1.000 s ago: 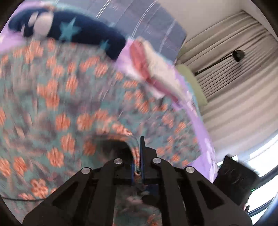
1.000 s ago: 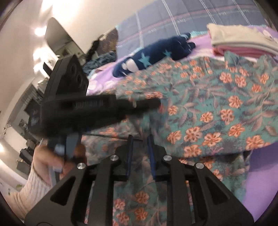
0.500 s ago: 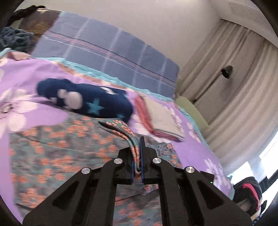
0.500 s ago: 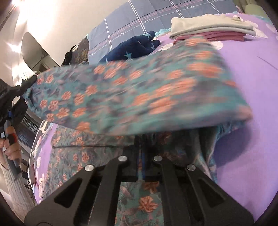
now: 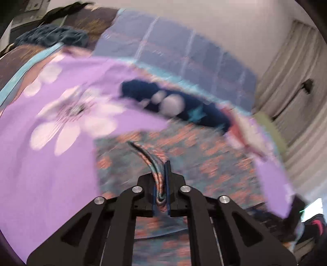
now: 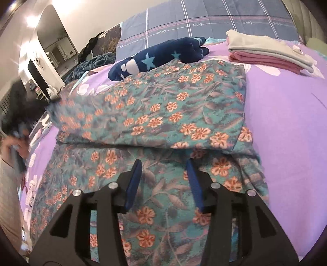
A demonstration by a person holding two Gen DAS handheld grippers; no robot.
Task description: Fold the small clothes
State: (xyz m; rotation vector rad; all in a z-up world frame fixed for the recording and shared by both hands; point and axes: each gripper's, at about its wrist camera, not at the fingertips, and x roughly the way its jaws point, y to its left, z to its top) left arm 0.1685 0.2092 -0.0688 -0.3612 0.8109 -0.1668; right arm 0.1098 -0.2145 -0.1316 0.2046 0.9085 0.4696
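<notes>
Fingers of the left gripper (image 5: 161, 184) are pressed together on a bunched edge of the floral garment (image 6: 163, 110); fingers of the right gripper (image 6: 164, 182) are spread apart with nothing between them, hovering just above the garment's near layer.

Bed: a purple bedsheet (image 6: 286, 122) with large white flower prints covers the whole work surface. A grey-blue plaid pillow (image 6: 204, 18) lies along the far edge.

Floral garment: teal fabric with orange flowers, spread across the middle of the sheet. In the right wrist view its upper layer is folded over the lower layer, and the fold edge runs crosswise just ahead of the right fingertips. The far left corner of that upper layer is blurred. The left wrist view is motion-blurred, yet the pinched fabric strip between the blue pads (image 5: 167, 184) is clear.

Navy plush toy (image 6: 157, 57): it carries light blue stars, lies beyond the garment, and touches its far edge.

Folded clothes stack (image 6: 267, 51): a pale item on top of pink items, at the far right, apart from the garment.
</notes>
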